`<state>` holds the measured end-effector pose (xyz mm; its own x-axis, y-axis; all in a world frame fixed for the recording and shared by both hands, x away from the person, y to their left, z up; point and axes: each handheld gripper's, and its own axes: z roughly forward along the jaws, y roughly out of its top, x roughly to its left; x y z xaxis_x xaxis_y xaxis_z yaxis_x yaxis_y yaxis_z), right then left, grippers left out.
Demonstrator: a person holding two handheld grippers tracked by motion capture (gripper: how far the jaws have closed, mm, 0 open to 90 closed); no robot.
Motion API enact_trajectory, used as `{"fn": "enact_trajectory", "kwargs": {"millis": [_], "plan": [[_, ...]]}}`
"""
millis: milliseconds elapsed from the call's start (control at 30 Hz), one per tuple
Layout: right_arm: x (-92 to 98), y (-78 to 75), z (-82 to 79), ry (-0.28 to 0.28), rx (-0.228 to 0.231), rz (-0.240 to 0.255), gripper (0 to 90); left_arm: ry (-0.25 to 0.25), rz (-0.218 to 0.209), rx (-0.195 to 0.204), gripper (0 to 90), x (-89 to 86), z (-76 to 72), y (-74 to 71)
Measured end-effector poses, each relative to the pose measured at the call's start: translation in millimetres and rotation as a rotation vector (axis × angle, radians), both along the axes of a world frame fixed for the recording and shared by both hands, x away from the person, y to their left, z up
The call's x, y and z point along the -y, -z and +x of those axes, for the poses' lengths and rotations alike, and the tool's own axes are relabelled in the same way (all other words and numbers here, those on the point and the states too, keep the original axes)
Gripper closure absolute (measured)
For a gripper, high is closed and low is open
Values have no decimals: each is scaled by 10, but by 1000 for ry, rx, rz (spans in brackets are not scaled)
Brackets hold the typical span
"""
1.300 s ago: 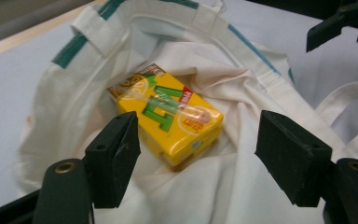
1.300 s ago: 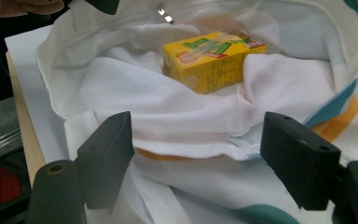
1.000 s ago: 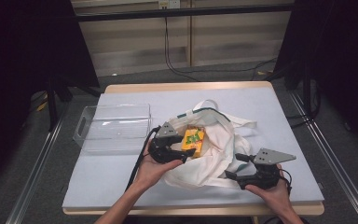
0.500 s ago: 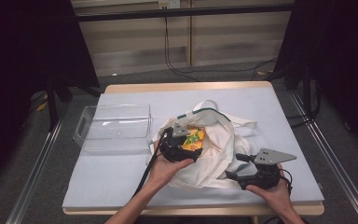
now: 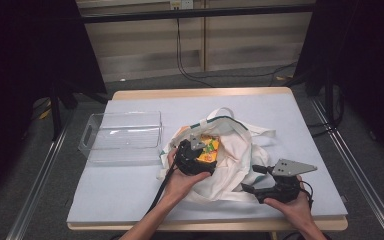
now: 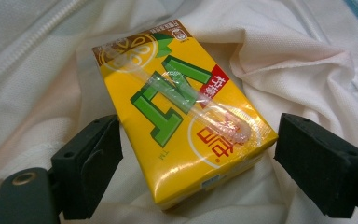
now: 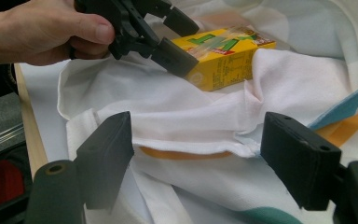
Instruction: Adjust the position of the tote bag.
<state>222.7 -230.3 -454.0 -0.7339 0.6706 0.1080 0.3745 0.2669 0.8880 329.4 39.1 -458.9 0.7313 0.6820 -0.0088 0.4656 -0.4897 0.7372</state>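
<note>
The left gripper [image 6: 186, 172] is straddling the carton [image 6: 184, 112], which is lying flat on the white bag [image 6: 307, 70], near the bag's mouth and just right of the clear tray [image 5: 122, 137] in the high view. Its jaws have just been opening and are standing wide, one on each side of the carton, with neither pad seen pressing on it. The step in hand looks like taking hold of the carton to lift it off the bag. To do that well, the person should be centring the jaws on the carton's two long sides, sinking them until the pads sit on card rather than on cloth, and closing gently, since a drink carton dents easily. Any fold of bag caught under a pad would drag along with it.

The right gripper [image 7: 196, 158] is resting at the bag's near edge, jaws apart with only loose cloth lying between them, gripping nothing. Pinning that edge down would be keeping the bag from rising.

The carton is a small yellow brick with green letters, a lemon picture on a brown band at the far end, and a wrapped straw stuck slantwise across its top face.
</note>
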Motion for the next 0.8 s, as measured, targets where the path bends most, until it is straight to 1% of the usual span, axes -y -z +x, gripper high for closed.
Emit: {"fn": "enact_trajectory", "kwargs": {"millis": [100,133,167,200,233,267,300,367,433,500,567,600,700,733,767,800], "plan": [[-2,7,7,-4,-5,-2,252,-12,0,-10,137,23,34,17],[-1,9,12,-5,-3,-3,252,-11,-19,-14,138,37,43,30],[-3,9,13,-6,-1,-2,252,-13,-17,-14,135,44,45,41],[-4,8,9,-5,-4,-3,252,-11,-4,-7,134,42,43,45],[-3,9,9,-5,-5,-3,252,-10,-1,-5,133,47,37,48],[-1,11,12,-6,-4,-2,252,-15,7,0,131,54,34,56],[0,13,15,-8,-3,-3,251,-10,19,2,125,54,34,60],[1,14,16,-5,-9,-3,251,-13,24,9,117,71,24,76],[0,14,17,-6,-7,-5,249,-21,30,31,111,81,14,80],[0,13,14,-5,-9,-1,247,-19,26,25,103,92,24,97],[0,13,14,-6,-9,-3,248,-26,35,20,104,92,31,109],[0,14,15,-6,-7,-3,247,-35,42,16,113,97,33,116],[-3,15,16,-9,-8,-7,248,-35,42,12,140,100,40,128],[-4,15,15,-9,-8,-7,248,-42,41,11,165,99,35,127],[-5,15,14,-10,-8,-7,249,-66,34,11,199,82,38,120],[-6,16,15,-10,-9,-6,249,-75,7,-2,213,60,50,118]]}}
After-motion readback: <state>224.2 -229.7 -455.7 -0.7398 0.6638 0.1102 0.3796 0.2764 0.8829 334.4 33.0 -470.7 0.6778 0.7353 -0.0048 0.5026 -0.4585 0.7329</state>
